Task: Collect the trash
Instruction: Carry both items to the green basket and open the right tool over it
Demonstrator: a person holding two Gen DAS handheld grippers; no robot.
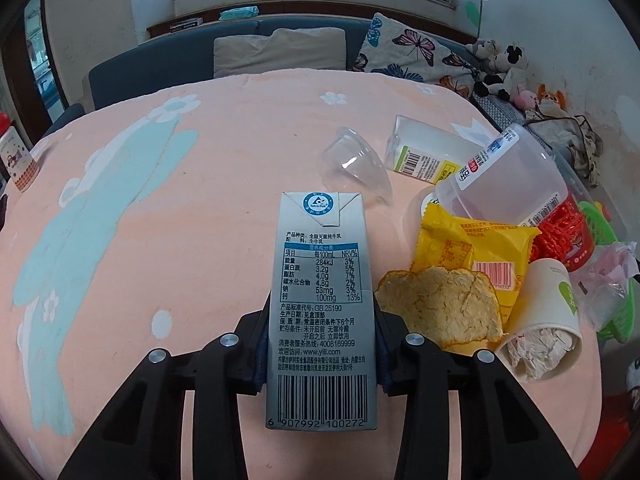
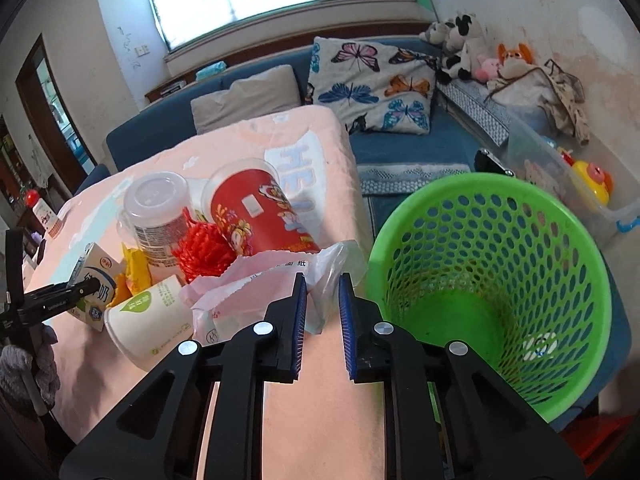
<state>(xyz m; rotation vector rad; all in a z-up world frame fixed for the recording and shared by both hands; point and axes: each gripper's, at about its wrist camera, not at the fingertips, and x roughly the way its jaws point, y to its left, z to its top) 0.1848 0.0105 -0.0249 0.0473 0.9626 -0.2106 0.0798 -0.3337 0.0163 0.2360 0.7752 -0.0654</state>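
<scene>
My left gripper (image 1: 322, 344) is shut on a grey milk carton (image 1: 322, 300), held just above the peach-covered table (image 1: 160, 240). The carton also shows in the right wrist view (image 2: 94, 288). Right of it lies a trash pile: orange peel (image 1: 440, 308), yellow wrapper (image 1: 472, 248), paper cup with crumpled tissue (image 1: 548, 312), clear plastic jar (image 1: 508, 180), red cup (image 2: 260, 212), red foam net (image 2: 202, 250). My right gripper (image 2: 323, 312) is open and empty, its fingertips at a crumpled plastic wrapper (image 2: 272, 284). A green mesh basket (image 2: 492, 280) stands to its right, beside the table.
A clear plastic cup (image 1: 356, 164) and a white carton (image 1: 428, 152) lie further back on the table. A bottle (image 1: 16, 160) stands at the far left edge. A blue sofa with pillows (image 2: 372, 84) and a clear storage bin (image 2: 572, 176) lie beyond.
</scene>
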